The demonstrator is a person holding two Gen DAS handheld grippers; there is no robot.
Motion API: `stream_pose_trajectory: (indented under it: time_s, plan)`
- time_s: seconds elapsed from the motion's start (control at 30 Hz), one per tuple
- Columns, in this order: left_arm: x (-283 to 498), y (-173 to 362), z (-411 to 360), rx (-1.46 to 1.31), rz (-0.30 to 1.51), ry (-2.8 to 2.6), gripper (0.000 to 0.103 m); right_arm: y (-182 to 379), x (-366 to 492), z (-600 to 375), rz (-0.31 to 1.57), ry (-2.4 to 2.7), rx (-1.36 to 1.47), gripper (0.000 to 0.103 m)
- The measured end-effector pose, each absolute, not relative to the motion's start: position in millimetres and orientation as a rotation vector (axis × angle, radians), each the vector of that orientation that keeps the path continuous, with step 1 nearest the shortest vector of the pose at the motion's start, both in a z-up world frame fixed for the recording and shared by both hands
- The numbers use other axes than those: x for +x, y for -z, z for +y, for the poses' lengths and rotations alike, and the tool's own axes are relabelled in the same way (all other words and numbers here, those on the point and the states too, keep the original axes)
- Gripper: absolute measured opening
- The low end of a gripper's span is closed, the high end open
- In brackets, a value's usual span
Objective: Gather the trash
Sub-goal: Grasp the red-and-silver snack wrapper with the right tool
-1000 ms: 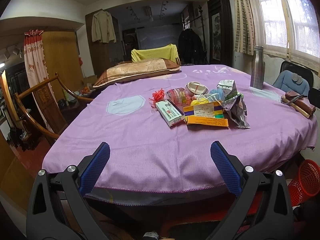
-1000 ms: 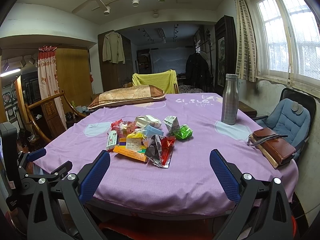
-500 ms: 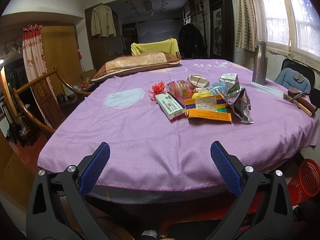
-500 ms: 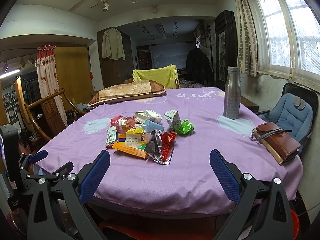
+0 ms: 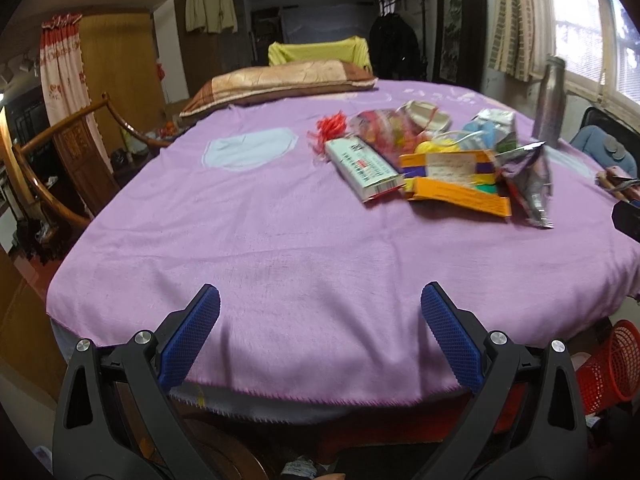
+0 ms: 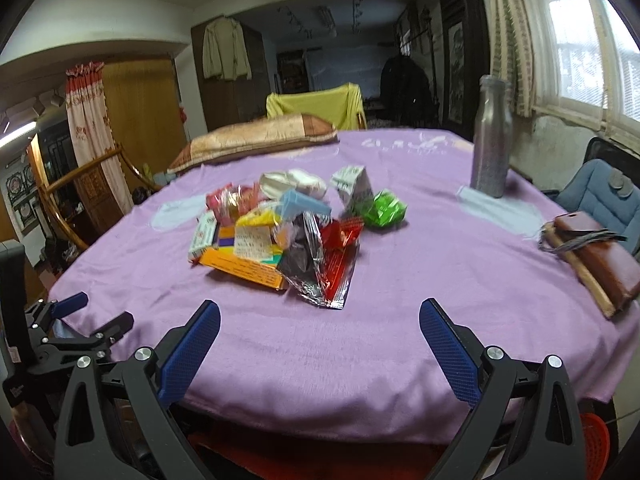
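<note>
Steel bottle (image 6: 491, 138) upright on purple cloth (image 6: 400, 280); brown wallet (image 6: 600, 260) near edge; pillow (image 6: 256, 138) far side.

Window (image 6: 592, 52) w/ curtains at right, wooden chair (image 5: 60, 168) left, coat-hung wardrobe (image 6: 228, 76) behind.

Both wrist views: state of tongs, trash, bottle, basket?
Left tongs: open, empty, at the table's near edge.
Right tongs: open, empty, short of the pile.
Trash pile: heaped on the purple cloth, untouched.
Steel bottle: upright; cap not discernible.
Red mesh basket: on the floor, contents hidden.
</note>
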State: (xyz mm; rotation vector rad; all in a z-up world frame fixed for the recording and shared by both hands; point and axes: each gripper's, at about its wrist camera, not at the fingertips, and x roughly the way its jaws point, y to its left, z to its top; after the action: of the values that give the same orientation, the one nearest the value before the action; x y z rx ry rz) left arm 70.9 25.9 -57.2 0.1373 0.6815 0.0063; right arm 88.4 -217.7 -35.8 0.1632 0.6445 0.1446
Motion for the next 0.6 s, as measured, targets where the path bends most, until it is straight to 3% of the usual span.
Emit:
stream_pose_trajectory:
  time_s: [0.4, 0.43, 0.47, 0.5, 0.53, 0.57, 0.6]
  plan:
    - [116.8, 65.6, 19.7, 0.079, 0.744, 0.035, 0.097, 58.3, 187.8, -205.2, 0.763, -0.215, 0.186, 0.097]
    - [120.6, 65.3, 16.3, 0.068, 0.753, 0.056, 0.097, 59.8, 192.2, -207.1, 0.762, -0.207, 0.183, 0.094]
    - [124.3, 64.8, 12.1, 0.059, 0.760, 0.075, 0.097, 60.6, 194.1, -210.3, 0.755, -0.202, 0.180, 0.071]
    - [126.6, 64.6, 8.5, 0.064, 0.764, 0.086, 0.097, 61.1, 194.8, -214.6, 0.752, -0.211, 0.185, 0.056]
    - [130.1, 63.5, 2.9, 0.069, 0.768, 0.105, 0.097, 61.6, 193.8, -218.9, 0.750, -0.224, 0.199, 0.023]
    - [134.7, 62.4, -3.3, 0.061, 0.769, 0.122, 0.097, 60.9, 190.5, -226.4, 0.740, -0.240, 0.226, 0.006]
    - [137.4, 61.6, -7.6, 0.062, 0.772, 0.140, 0.097, 58.8, 184.6, -234.1, 0.719, -0.246, 0.247, 0.006]
